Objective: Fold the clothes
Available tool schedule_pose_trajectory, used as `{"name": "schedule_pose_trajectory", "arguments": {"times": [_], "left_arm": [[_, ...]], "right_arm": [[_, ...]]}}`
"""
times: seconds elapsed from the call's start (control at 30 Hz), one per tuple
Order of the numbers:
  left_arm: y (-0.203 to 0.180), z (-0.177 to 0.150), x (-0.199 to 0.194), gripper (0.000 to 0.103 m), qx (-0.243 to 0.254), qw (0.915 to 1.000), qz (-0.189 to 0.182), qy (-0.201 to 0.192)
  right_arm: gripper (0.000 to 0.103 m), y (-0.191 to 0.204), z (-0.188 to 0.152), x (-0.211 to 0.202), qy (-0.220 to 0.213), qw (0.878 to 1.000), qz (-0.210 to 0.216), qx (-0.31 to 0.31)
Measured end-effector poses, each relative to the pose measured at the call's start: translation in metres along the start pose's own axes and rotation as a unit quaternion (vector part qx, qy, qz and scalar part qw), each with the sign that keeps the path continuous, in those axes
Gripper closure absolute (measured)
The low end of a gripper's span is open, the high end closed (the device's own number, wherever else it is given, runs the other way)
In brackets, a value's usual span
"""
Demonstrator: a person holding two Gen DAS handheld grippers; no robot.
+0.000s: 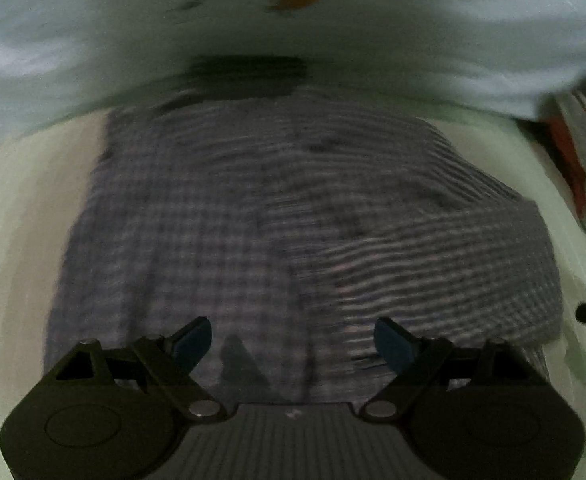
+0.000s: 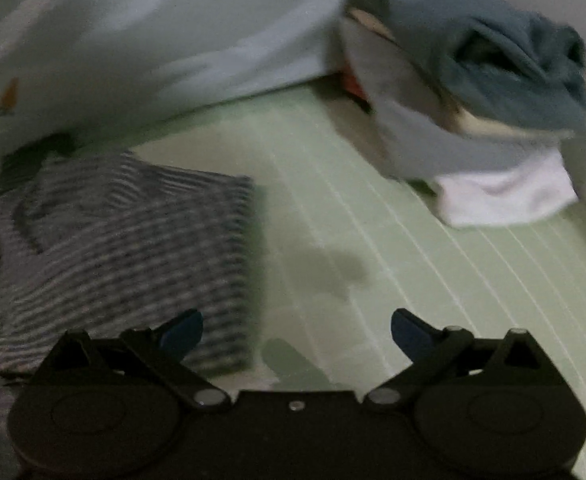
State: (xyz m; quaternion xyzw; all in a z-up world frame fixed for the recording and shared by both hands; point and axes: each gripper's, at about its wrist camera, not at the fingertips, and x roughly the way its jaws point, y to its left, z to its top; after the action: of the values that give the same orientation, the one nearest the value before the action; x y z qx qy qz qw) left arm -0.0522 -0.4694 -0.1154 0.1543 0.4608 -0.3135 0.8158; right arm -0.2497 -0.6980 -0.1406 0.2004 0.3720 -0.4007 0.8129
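Blurred, dim views: both tongs, left (image 1: pixel 293 340) and right (image 2: pixel 297 330), gape empty above a partly hidden striped shirt (image 1: pixel 293 208) on a green sheet (image 2: pixel 373 240).

A grey-and-white checked shirt (image 1: pixel 277 216) lies flat on the pale green sheet (image 2: pixel 413 280), one striped-looking sleeve (image 1: pixel 445 264) folded across its body.

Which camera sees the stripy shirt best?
The left wrist view: the shirt fills its middle, nearly whole, lying on the green sheet. The right wrist view shows only one folded part of it at the left edge.
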Motion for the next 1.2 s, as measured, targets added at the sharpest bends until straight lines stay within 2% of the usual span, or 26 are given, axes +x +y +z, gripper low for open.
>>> {"name": "schedule_pose_trajectory", "arguments": {"times": [0.1, 0.23, 0.33, 0.37, 0.4, 0.47, 0.5, 0.53, 0.57, 0.67, 0.8, 1.03, 1.2], "left_arm": [[-0.021, 0.008, 0.017, 0.014, 0.024, 0.9996, -0.013, 0.011], [-0.037, 0.014, 0.040, 0.015, 0.032, 0.9985, -0.028, 0.035], [-0.043, 0.016, 0.054, 0.019, 0.032, 0.9977, -0.030, 0.051], [-0.043, 0.016, 0.058, 0.030, 0.031, 0.9976, -0.030, 0.054], [-0.044, 0.016, 0.059, 0.032, 0.030, 0.9978, -0.028, 0.052], [-0.045, 0.016, 0.056, 0.063, 0.038, 0.9985, -0.017, 0.037], [-0.043, 0.017, 0.054, 0.070, 0.037, 0.9985, -0.022, 0.034], [-0.040, 0.018, 0.051, 0.081, 0.030, 0.9985, -0.032, 0.031], [-0.037, 0.019, 0.047, 0.085, 0.025, 0.9986, -0.040, 0.026], [-0.028, 0.023, 0.030, 0.091, 0.026, 0.9986, -0.046, -0.006], [-0.002, 0.037, -0.001, 0.093, 0.000, 0.9970, -0.051, -0.058], [0.086, 0.080, -0.049, 0.095, -0.075, 0.9844, -0.033, -0.155], [0.164, 0.093, -0.056, 0.095, -0.132, 0.9737, 0.015, -0.185]], "right_arm": [[0.001, -0.012, -0.003, 0.008, 0.011, 1.000, -0.012, 0.023], [0.001, -0.018, -0.004, 0.019, 0.023, 0.999, -0.016, 0.028], [0.001, -0.019, -0.003, 0.024, 0.034, 0.999, -0.013, 0.029], [0.001, -0.018, -0.004, 0.026, 0.037, 0.999, -0.013, 0.029], [0.001, -0.016, -0.004, 0.028, 0.040, 0.999, -0.014, 0.026], [0.001, -0.013, -0.005, 0.031, 0.045, 0.999, -0.016, 0.019], [0.001, -0.011, -0.005, 0.032, 0.046, 0.999, -0.018, 0.016], [0.001, -0.010, -0.005, 0.034, 0.047, 0.999, -0.018, 0.014], [0.001, -0.009, -0.005, 0.033, 0.047, 0.999, -0.019, 0.012], [0.001, -0.004, -0.005, 0.031, 0.046, 0.999, -0.021, 0.008], [0.001, 0.009, -0.005, 0.020, 0.035, 0.999, -0.016, -0.013], [0.001, 0.046, -0.006, -0.004, 0.015, 0.999, -0.010, -0.050], [0.001, 0.080, -0.011, -0.018, 0.014, 0.997, -0.009, -0.081]]}}
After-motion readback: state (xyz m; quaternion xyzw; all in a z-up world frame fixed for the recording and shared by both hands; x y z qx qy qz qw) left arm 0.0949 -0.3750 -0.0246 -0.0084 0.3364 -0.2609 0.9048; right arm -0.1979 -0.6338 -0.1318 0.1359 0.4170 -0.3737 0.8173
